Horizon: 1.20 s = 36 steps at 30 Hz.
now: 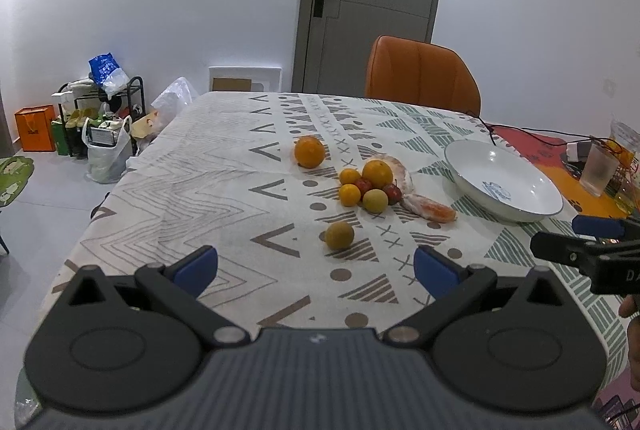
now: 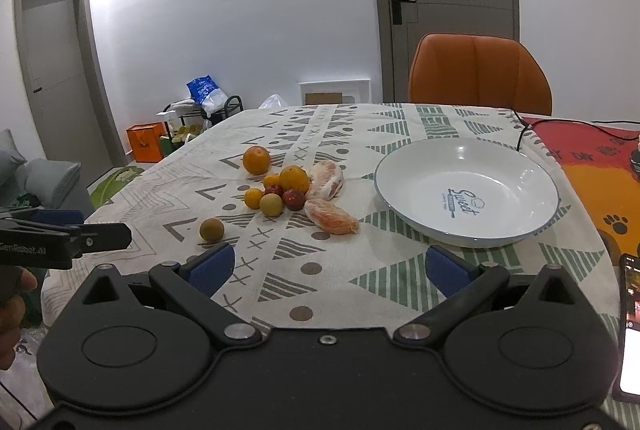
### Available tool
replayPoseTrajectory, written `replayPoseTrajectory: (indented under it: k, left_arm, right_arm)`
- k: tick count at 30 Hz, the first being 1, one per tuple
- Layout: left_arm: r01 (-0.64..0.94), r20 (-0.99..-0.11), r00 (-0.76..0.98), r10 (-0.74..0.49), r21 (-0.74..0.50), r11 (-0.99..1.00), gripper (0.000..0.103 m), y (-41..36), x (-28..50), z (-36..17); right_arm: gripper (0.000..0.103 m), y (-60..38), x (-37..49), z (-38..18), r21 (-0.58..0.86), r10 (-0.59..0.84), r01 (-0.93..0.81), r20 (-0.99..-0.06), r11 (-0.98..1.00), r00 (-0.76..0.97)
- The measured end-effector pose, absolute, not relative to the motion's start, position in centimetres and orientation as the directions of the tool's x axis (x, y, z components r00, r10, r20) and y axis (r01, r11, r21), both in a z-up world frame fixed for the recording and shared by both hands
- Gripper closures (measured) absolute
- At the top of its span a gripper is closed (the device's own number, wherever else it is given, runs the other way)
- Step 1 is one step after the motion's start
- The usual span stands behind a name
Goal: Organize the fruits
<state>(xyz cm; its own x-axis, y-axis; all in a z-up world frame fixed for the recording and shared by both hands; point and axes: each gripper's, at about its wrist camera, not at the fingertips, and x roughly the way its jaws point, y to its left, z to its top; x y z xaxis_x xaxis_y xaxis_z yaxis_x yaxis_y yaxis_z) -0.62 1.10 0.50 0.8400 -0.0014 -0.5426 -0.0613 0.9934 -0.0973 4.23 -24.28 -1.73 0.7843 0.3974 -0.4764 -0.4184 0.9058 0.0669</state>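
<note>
- Your left gripper (image 1: 316, 264) hangs over the near edge of the table (image 1: 224, 166), its blue-padded fingers (image 1: 196, 266) spread wide with nothing between them.
- Your right gripper (image 2: 328, 266) hangs over the near edge too, to the right of the left one, jaws wide apart and holding nothing.
- The fruits sit around the middle of the patterned tablecloth (image 2: 360, 282), all still on the cloth.
- A large orange (image 2: 256, 160) lies alone on the side of the cluster toward the far edge, just apart from the rest.
- A second large orange (image 2: 294, 179) tops a tight cluster: two small oranges (image 2: 253, 198), two small red fruits (image 2: 293, 199) and a yellow-green round fruit (image 2: 271, 205), all touching or nearly so.
- Two peeled citrus pieces (image 2: 330, 217) lie against the cluster's right side, one behind the other, between the cluster and the plate.
- A brownish round fruit (image 2: 211, 229) sits by itself nearer the near edge, closest to your left gripper.
- The white plate (image 2: 400, 166), blue-rimmed with "Sweet" printed inside, stands right of the fruits toward the right edge, with nothing in it.
- An orange chair (image 2: 480, 74) stands at the far edge of the table.
- A phone (image 2: 630, 326) with a lit screen shows at the near right corner in the right wrist view.
- A glass (image 1: 598, 170) stands past the plate near the right edge.
</note>
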Motion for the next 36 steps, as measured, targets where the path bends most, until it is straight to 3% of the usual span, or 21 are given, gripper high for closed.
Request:
replayPoseTrajectory:
  k: [25,36]
  left_arm:
    - [-0.059,-0.534,0.845,-0.017,-0.125,0.99,0.002,1.4,2.3,-1.3]
    - [-0.044,-0.561,0.827,-0.042,-0.139,0.989,0.019,1.1,4.7,-2.9]
  right_arm:
    - [0.0,-24.0,7.0,-3.1,0.072,0.395,-0.411,-0.47,0.909,0.789]
    - [0.0,-23.5,8.7,-3.6,0.07,0.425,-0.448,-0.469,0.891,0.774]
